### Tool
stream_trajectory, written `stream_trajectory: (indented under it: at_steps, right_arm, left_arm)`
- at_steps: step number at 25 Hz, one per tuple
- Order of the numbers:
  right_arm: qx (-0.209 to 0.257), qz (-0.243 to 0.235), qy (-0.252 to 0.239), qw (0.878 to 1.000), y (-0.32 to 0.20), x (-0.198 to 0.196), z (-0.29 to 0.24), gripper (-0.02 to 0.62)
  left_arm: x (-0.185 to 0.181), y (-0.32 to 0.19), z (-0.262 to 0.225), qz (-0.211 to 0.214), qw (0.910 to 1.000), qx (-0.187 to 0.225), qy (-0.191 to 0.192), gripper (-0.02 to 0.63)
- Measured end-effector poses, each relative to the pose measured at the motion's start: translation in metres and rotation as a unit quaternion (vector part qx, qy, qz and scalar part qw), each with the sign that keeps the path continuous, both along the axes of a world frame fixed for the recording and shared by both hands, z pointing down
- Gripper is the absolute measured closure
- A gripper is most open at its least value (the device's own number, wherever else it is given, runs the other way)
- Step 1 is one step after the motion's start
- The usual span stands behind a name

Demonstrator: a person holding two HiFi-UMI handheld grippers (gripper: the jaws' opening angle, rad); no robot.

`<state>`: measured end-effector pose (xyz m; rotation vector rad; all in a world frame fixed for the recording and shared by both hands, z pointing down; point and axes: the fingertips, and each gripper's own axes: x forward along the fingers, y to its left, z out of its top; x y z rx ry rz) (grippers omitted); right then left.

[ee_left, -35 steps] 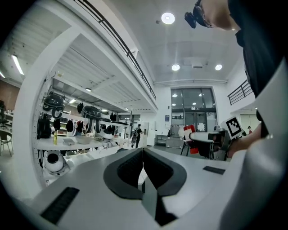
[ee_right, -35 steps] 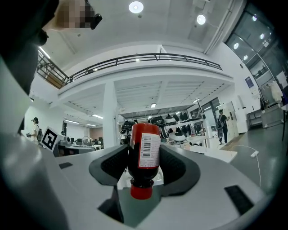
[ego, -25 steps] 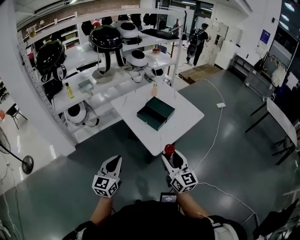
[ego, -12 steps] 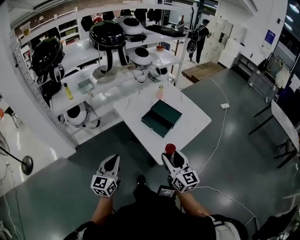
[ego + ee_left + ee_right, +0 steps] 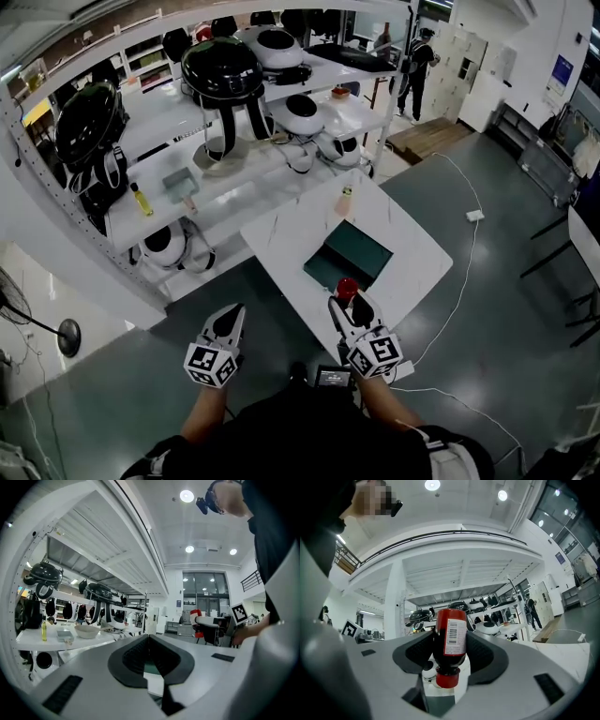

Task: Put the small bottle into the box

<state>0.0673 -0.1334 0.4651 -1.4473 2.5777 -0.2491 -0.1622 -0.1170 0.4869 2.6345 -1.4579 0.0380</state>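
- The right gripper is squeezing the small bottle.
- The box is lying just ahead, on the table.
- The left gripper is hanging shut.

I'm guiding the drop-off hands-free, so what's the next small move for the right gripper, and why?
Probably carry the right gripper a little further forward, until it hangs over the green box. Its jaws are shut on the small bottle, which seems to sit near the table's front edge, short of the box's middle, so releasing now could miss.
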Motion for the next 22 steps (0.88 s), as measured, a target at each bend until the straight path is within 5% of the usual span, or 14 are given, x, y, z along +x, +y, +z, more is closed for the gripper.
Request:
stream_trajectory:
  at_steps: [10, 17, 22]
  right_arm:
    - [-0.005, 0.025, -0.017, 1.000, -0.099, 0.003, 0.000, 0.360]
    - [-0.036, 0.100, -0.017, 0.994, -0.123, 0.035, 0.026, 0.360]
    - [-0.076, 0.200, -0.018, 0.977, -0.141, 0.059, 0.046, 0.360]
  left_arm:
    - [0.000, -0.125, -0.009, 0.015, 0.9986, -0.008, 0.050, 0.589]
    - [0.032, -0.197, 0.010, 0.078, 0.9957, -0.016, 0.048, 0.591]
    - [0.067, -0.268, 0.035, 0.165, 0.9841, -0.048, 0.046, 0.589]
